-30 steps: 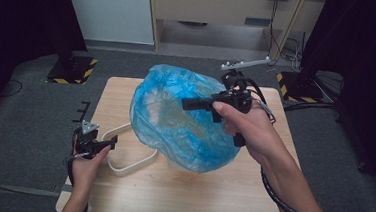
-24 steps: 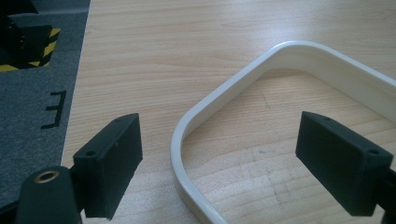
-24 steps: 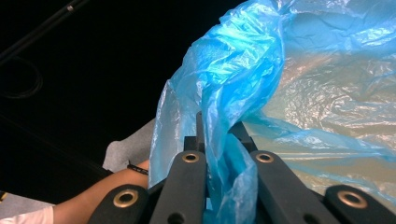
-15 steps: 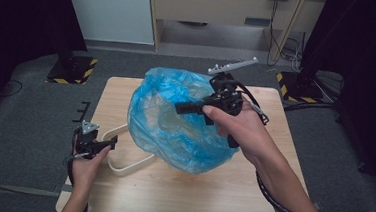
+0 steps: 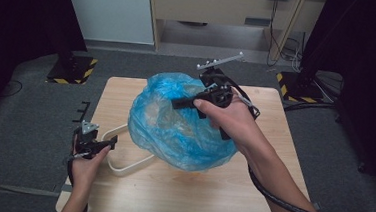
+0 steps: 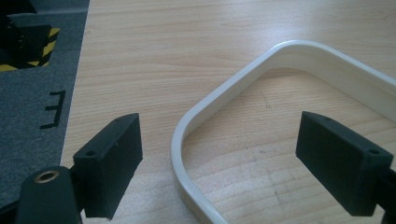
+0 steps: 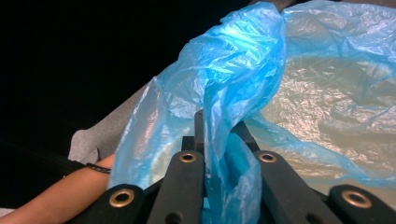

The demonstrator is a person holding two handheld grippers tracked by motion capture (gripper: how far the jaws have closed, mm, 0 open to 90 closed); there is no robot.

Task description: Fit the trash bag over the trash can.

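While clamped on blue bag [image 7: 243,88] film: R gripper [image 7: 219,135]; L gripper [image 6: 219,158] wide open astride white rim [image 6: 196,116], no contact.

1. I'm looking at what seems to be a lab or recording studio, not a home.
2. The wooden table [image 5: 184,196] stands alone on grey carpet [image 5: 29,125].
3. Black curtains [image 5: 17,14] close off both sides.
4. Stand bases with yellow-black hazard tape [image 5: 70,70] sit on the floor at each far corner.
5. Cables [image 5: 281,37] hang from a wall socket beside a plain wooden cabinet [image 5: 223,8].
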